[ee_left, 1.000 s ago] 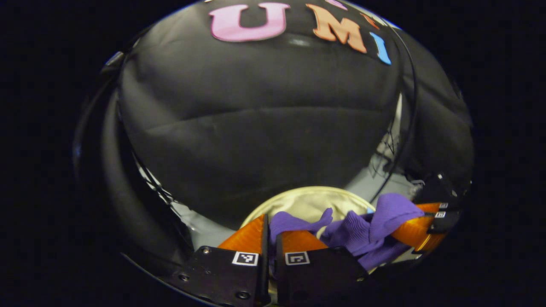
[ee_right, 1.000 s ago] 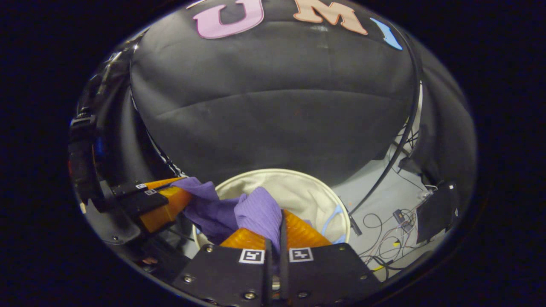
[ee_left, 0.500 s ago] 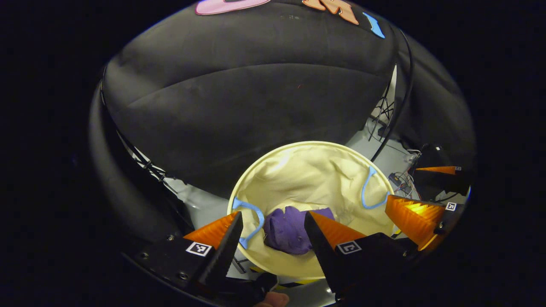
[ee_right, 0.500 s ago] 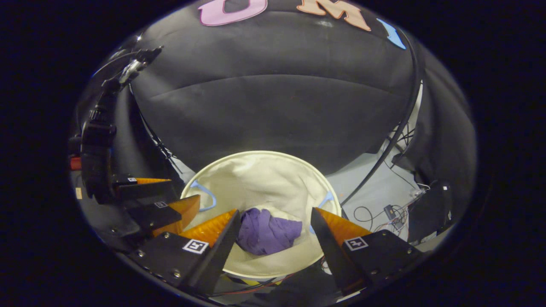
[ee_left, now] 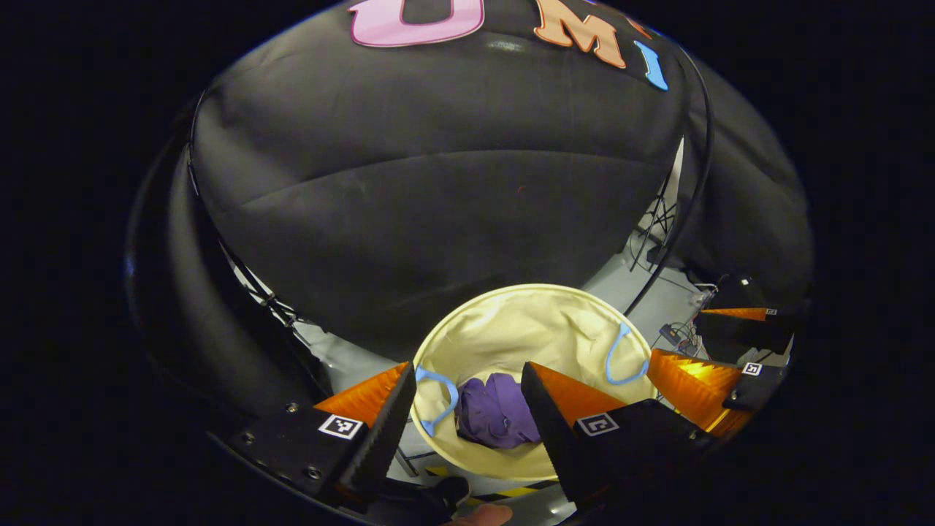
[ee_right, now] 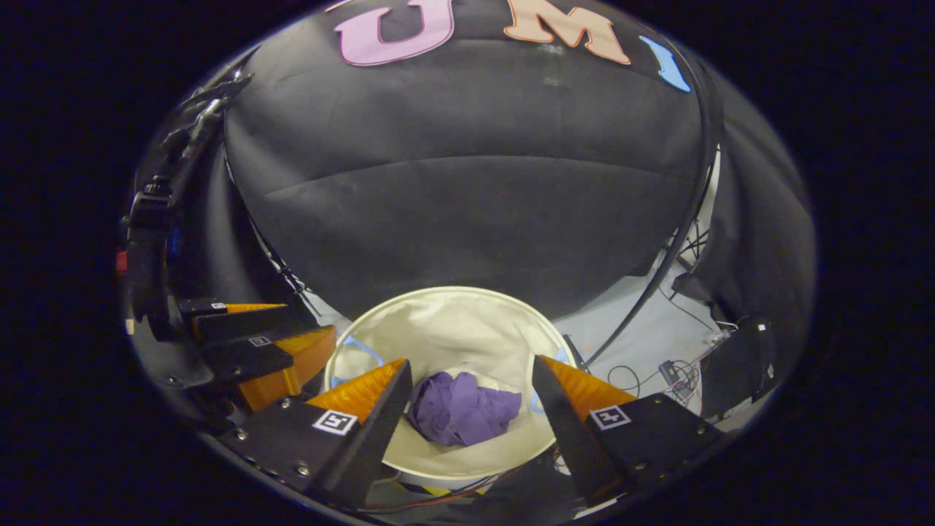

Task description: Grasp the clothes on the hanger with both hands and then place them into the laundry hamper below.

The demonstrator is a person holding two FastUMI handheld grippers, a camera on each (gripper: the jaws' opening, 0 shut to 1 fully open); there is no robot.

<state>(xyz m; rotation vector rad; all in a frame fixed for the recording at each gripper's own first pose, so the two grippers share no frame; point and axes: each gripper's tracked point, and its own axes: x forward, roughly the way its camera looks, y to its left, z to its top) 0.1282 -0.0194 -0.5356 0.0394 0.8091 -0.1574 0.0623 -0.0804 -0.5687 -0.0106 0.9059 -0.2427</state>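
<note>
Floor [ee_right: 643,336] of pale grey runs under the dark booth wall, with loose cables [ee_right: 643,376] strewn over it toward its right side in the right gripper view. Laundry hamper [ee_left: 511,310] stands on that floor close to the wall, round, cream-lined, its mouth open upward, with two light blue handles [ee_left: 621,358] at opposite sides of the rim. Left gripper [ee_left: 467,391] hangs above the near rim of the hamper, jaws released and spread wide, nothing between them. Right gripper [ee_right: 471,387] hangs likewise above the near rim, jaws released and wide apart, holding nothing; it also shows at the right edge of the left gripper view, beside the hamper's rim. Purple garment [ee_right: 462,409] lies crumpled in a heap inside the hamper, on the lining at the near side of the bottom, apart from both grippers; in the left gripper view the same heap [ee_left: 497,409] sits between the spread fingers, below them. A fingertip [ee_left: 478,516] of the person shows at the bottom of the left gripper view.
</note>
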